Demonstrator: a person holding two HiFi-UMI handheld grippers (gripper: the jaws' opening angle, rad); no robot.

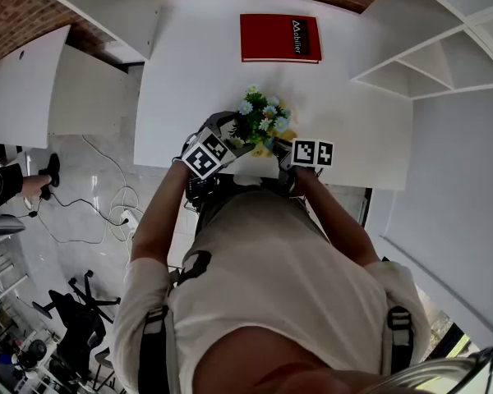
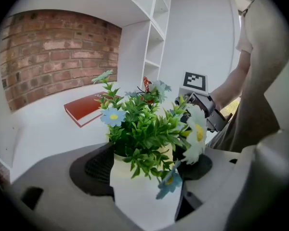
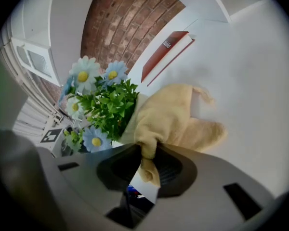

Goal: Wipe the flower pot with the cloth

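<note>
At the left of the head view, near the front edge of the white surface (image 1: 189, 72), the left claw (image 2: 145, 163) is clamped on the small white flower pot (image 2: 142, 191). In the left gripper view its two dark pads bear on opposite walls of the pot, below a bunch of green artificial leaves with pale blue and white daisies (image 2: 144, 124). That grip looks like the anchor for the wiping, so it should be firm and low, leaving the upper wall and rim free. Towards the middle, the soft pale-yellow cloth (image 3: 171, 119) lies against the side of the pot just under the leaves, hiding most of that wall in the right gripper view. At the right, the right claw (image 3: 147, 163) is closed on a pinched fold of the cloth, with the rest bunched loose ahead of its pads. To wipe well, I would press the bunched part flat to the wall and drag it round in short strokes, while the left claw rolls the pot to offer fresh wall. The risks are snagging the flowers or losing the thin fold. The red rectangular book (image 1: 279, 38) at upper middle lies well apart.
</note>
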